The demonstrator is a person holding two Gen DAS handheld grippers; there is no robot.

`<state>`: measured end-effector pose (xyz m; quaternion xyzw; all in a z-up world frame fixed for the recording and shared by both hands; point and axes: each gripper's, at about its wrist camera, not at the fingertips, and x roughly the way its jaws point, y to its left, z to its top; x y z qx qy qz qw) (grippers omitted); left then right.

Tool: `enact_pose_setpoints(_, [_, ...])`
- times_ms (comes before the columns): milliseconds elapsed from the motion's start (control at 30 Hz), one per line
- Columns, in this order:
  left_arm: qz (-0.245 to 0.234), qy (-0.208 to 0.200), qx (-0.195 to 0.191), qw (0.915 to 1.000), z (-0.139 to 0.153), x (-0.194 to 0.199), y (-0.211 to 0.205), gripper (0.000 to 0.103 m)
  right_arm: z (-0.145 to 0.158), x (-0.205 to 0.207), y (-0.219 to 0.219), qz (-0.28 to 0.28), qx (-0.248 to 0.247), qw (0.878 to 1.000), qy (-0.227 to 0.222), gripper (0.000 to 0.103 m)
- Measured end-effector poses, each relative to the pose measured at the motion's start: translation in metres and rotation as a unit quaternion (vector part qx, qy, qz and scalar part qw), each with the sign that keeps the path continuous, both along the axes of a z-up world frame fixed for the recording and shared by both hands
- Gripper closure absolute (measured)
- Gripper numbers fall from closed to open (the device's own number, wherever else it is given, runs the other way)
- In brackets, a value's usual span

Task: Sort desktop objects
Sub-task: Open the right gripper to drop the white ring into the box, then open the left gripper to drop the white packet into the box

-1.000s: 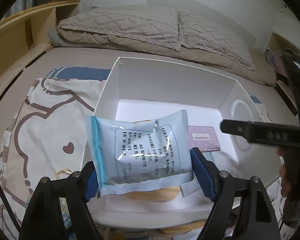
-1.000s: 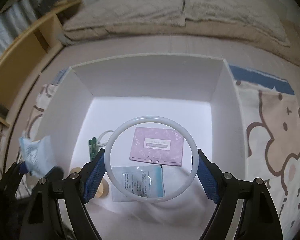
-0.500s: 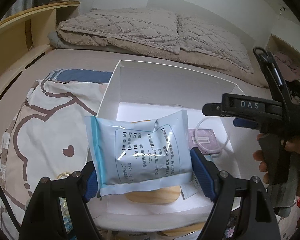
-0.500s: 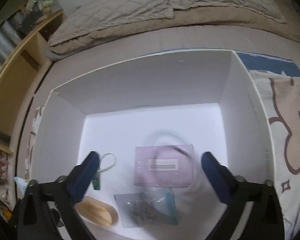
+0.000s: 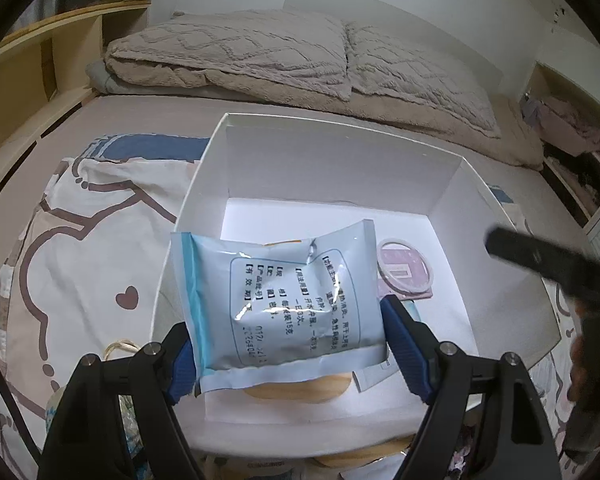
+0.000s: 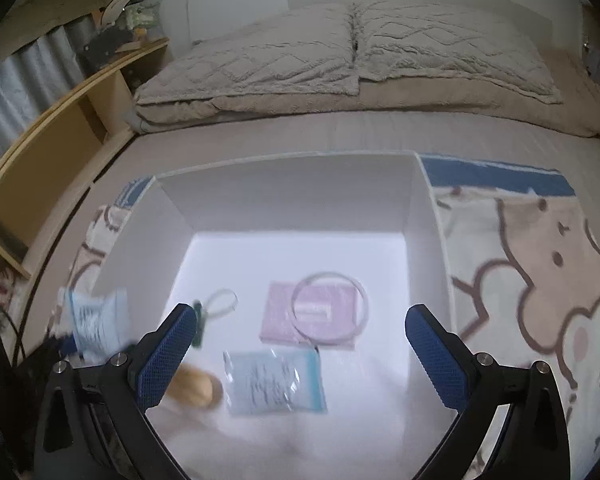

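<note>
A light-blue sachet (image 5: 276,304) is clamped upright between the blue pads of the left gripper (image 5: 288,348), held over the near-left edge of the white box (image 5: 340,168). The right gripper (image 6: 300,356) is seen with jaws spread wide and nothing between them, above the box's near side. Inside the box, a white ring (image 6: 330,306) is lying on a pink card (image 6: 276,320) near the floor's centre; a second blue sachet (image 6: 274,382) is just nearer than the card, a wooden oval piece (image 6: 194,390) is left of that sachet, and a small looped tag (image 6: 216,306) is left of the card. The box is set on a cartoon-print sheet (image 6: 540,280).
</note>
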<state>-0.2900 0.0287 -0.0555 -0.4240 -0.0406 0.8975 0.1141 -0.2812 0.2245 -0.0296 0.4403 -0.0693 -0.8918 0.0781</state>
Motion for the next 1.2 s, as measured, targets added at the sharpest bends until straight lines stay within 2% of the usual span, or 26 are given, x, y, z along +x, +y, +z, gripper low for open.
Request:
enact_pose_setpoints(200, [-0.015, -0.005, -0.022, 0.9996, 0.0, 0.004, 0.009, 0.022, -0.003, 0.027, 0.006, -0.01, -0.002, 1.0, 0.022, 0.0])
enact_pose_setpoints(333, [-0.029, -0.014, -0.034, 0.9989, -0.002, 0.005, 0.013, 0.022, -0.004, 0.043, 0.004, -0.005, 0.02, 0.999, 0.035, 0.0])
enact_pose_setpoints(467, [-0.036, -0.018, -0.035, 0.9986, -0.003, 0.006, 0.016, 0.022, -0.002, 0.055, 0.003, -0.002, 0.021, 0.999, 0.044, 0.0])
enact_pose_setpoints(500, [-0.037, -0.018, -0.033, 0.9986, -0.003, 0.006, 0.016, 0.018, -0.001, 0.058, 0.004, -0.001, 0.019, 0.999, 0.047, 0.0])
enact_pose_setpoints(567, [-0.035, -0.021, -0.033, 0.9986, -0.004, 0.006, 0.016, 0.009, 0.0, 0.062, 0.003, -0.001, 0.02, 0.998, 0.051, 0.0])
enact_pose_setpoints(1200, [-0.026, -0.005, -0.049, 0.9985, 0.006, 0.015, 0.017, 0.008, 0.0, 0.073, 0.009, -0.019, 0.027, 0.998, 0.059, 0.0])
